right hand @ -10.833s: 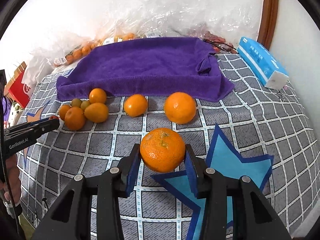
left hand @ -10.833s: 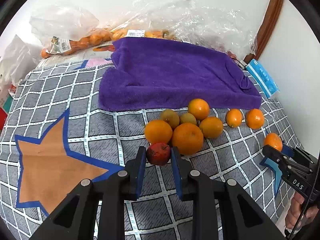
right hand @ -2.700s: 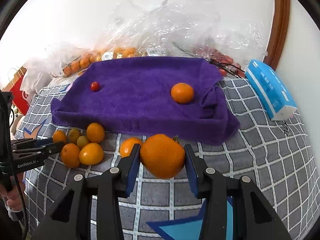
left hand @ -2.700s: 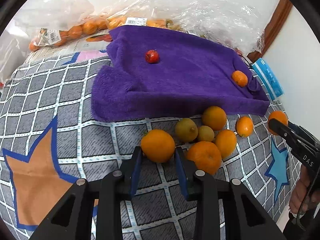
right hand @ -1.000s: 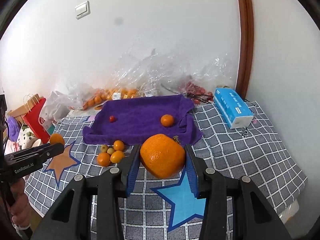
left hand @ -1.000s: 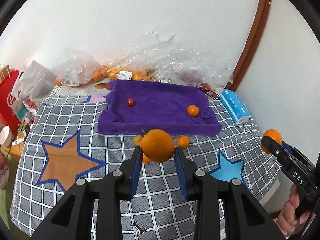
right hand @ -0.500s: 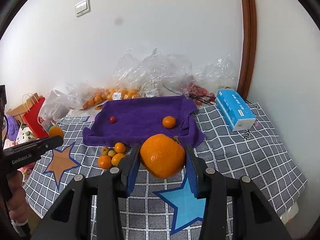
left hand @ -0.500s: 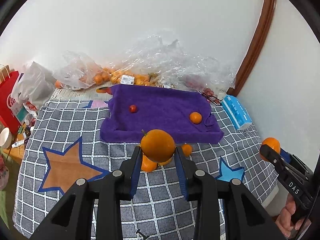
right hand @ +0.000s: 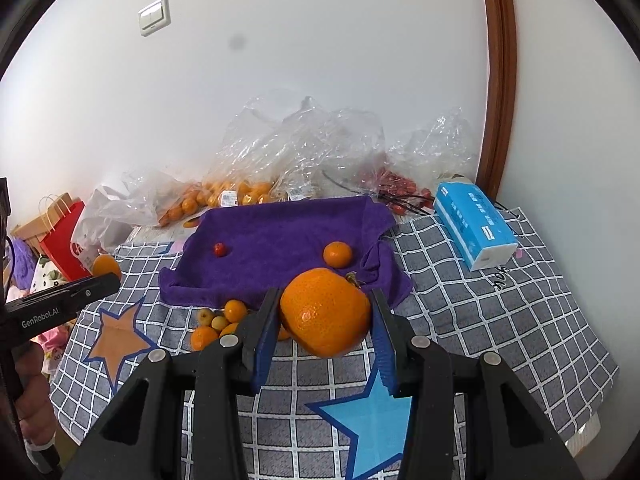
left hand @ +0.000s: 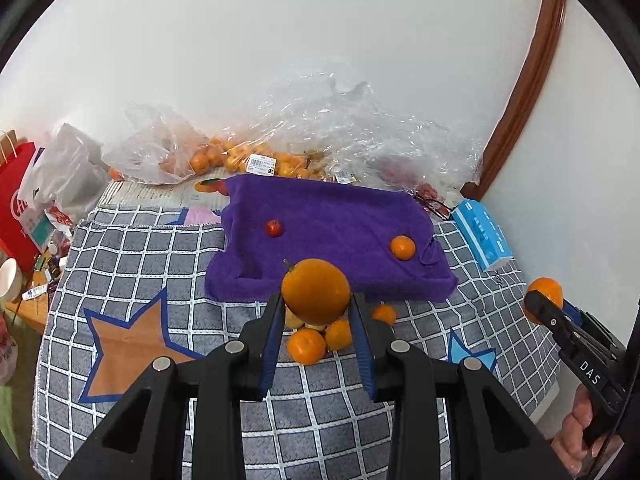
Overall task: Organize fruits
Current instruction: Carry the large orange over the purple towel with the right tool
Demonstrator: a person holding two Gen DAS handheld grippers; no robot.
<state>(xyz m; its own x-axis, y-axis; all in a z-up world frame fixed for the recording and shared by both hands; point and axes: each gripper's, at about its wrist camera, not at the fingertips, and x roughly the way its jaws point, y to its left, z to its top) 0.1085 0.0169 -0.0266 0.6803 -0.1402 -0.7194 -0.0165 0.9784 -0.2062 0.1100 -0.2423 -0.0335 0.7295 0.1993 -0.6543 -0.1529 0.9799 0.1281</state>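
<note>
My left gripper is shut on an orange and holds it high above the table, in front of the purple towel. My right gripper is shut on a larger orange, also held high. The towel carries a small red fruit and a mandarin. A cluster of loose oranges and small yellow-green fruits lies on the checked cloth in front of the towel; it also shows in the right wrist view.
Clear plastic bags of oranges and red fruit line the wall behind the towel. A blue tissue pack lies at the right. A red paper bag and clutter stand off the table's left edge. The checked cloth has star patches.
Both grippers still hold their oranges high. The views have come slightly closer to the table and towel over the last second. The fruits on the towel have not moved.
</note>
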